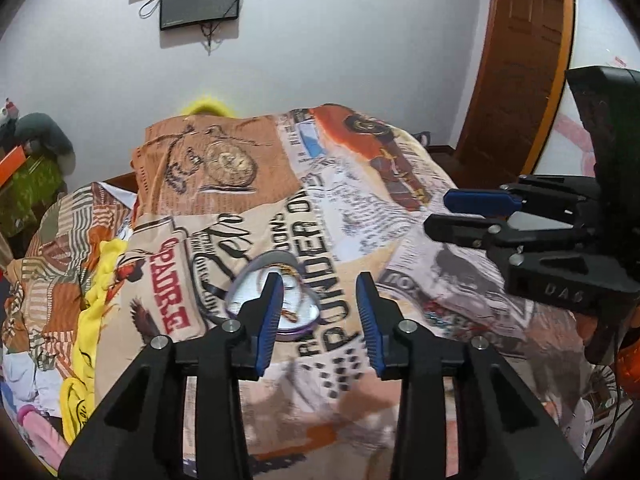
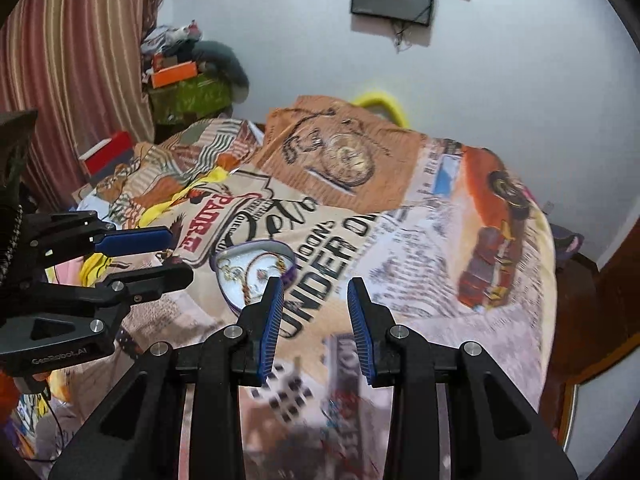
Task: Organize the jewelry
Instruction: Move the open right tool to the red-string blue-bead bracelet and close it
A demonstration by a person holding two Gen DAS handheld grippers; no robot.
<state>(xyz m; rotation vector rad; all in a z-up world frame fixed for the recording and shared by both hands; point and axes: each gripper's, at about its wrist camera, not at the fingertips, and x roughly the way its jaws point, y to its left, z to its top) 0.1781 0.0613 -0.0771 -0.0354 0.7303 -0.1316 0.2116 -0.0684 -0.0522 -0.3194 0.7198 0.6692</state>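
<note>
Both the left gripper (image 1: 320, 312) and right gripper (image 2: 316, 316) hung released and empty above the bedspread (image 2: 440, 240). The jewelry (image 2: 256, 272) lay inside the tray (image 2: 276, 246). Any further piece needed a slow, centred approach.

Both wrist views look steeply down, sharing the bedspread (image 1: 320, 208).

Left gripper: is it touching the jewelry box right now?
Apart. The right wrist view shows the left gripper off beside the jewelry box, bedsheet visible between them.
</note>
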